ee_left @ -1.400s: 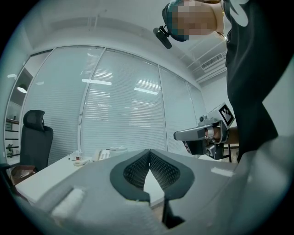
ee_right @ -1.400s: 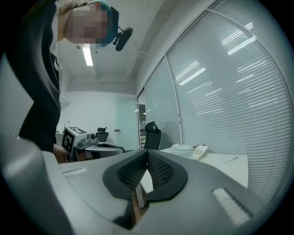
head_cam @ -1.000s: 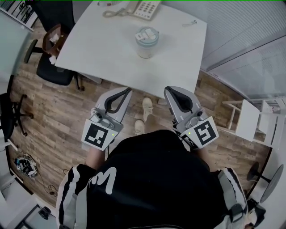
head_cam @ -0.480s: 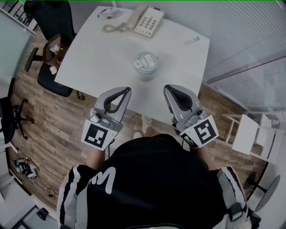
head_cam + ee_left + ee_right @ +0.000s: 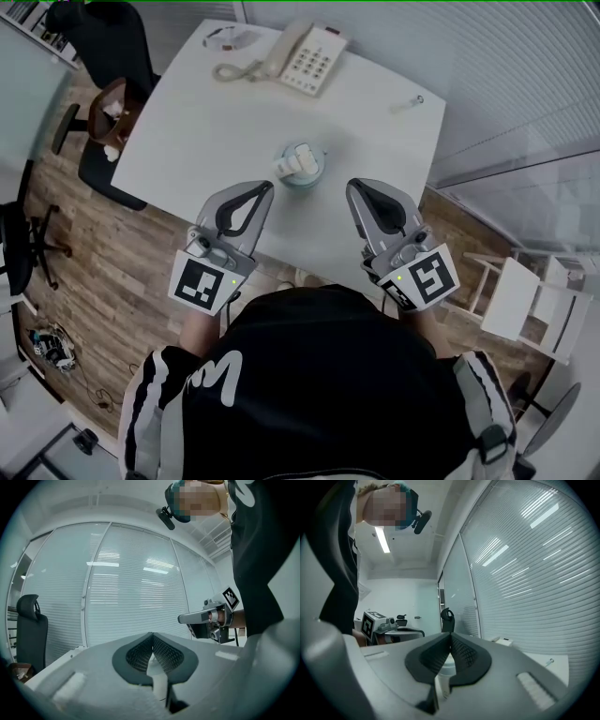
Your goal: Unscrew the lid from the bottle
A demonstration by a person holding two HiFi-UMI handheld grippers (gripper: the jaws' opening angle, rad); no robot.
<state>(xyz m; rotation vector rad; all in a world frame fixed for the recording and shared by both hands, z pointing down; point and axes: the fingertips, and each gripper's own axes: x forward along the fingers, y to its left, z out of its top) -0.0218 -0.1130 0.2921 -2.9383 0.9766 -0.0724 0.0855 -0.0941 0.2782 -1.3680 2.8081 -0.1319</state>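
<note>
A pale bottle with a light blue-grey lid (image 5: 300, 164) stands upright on the white table (image 5: 206, 122), near its front edge. Both grippers hover in front of it, apart from it. My left gripper (image 5: 266, 188) is to the bottle's lower left, its jaws shut with nothing between them. My right gripper (image 5: 354, 186) is to its lower right, also shut and empty. In the left gripper view the pads (image 5: 140, 652) meet at the tip, and the right gripper (image 5: 211, 618) shows beyond. In the right gripper view the bottle (image 5: 446, 667) shows through the gap below the closed tip.
A desk phone (image 5: 305, 58) with a coiled cord lies at the table's far side, a round disc (image 5: 225, 37) beside it, and a small object (image 5: 409, 102) at the far right. Black office chairs (image 5: 108, 103) stand left of the table. White furniture (image 5: 525, 291) stands on the right.
The table and bottle have come nearer in the head view; the bottle now sits just beyond the two gripper tips. Both grippers stayed shut and level.
</note>
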